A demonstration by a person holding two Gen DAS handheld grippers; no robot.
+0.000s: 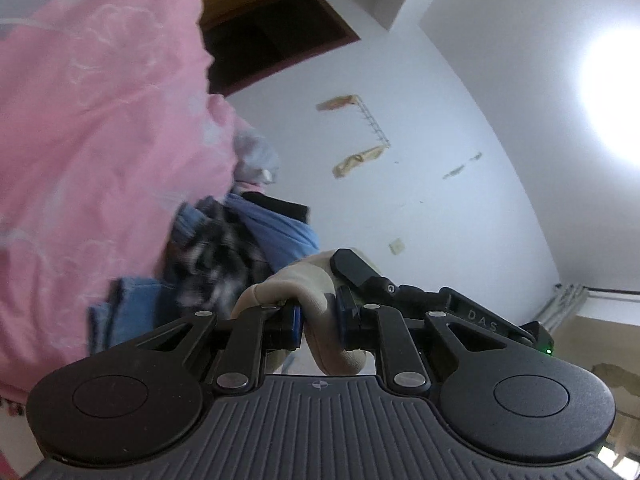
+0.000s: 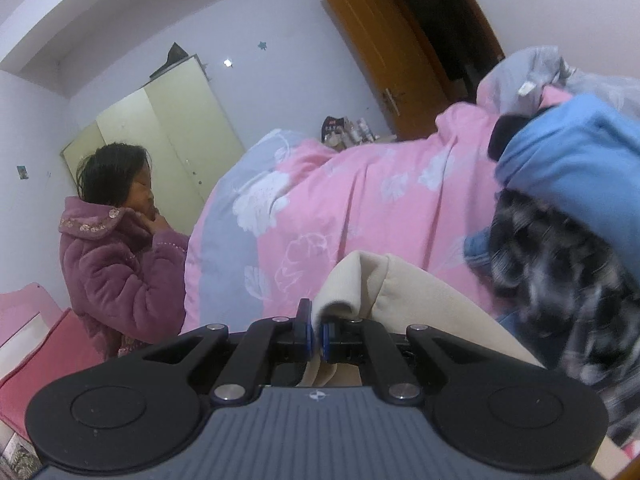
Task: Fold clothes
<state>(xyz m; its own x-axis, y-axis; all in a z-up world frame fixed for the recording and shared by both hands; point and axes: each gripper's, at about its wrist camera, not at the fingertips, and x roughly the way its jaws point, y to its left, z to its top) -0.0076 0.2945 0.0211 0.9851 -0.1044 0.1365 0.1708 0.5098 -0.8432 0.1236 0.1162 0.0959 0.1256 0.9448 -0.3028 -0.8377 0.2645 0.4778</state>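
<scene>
pink quilt [image 2: 360,208] behind; beige garment [image 2: 400,280] apparently pinched in both grippers [image 1: 318,316] [image 2: 316,330]

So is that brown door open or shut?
Open. The brown door swings away from its frame, and a dark doorway shows beside it.

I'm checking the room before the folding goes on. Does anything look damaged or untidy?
Yes. The wall has torn strips of old tape and bare patches, left from something peeled off. On the pink quilt, a blue garment and a black-and-white one lie in a loose heap, unfolded.
</scene>
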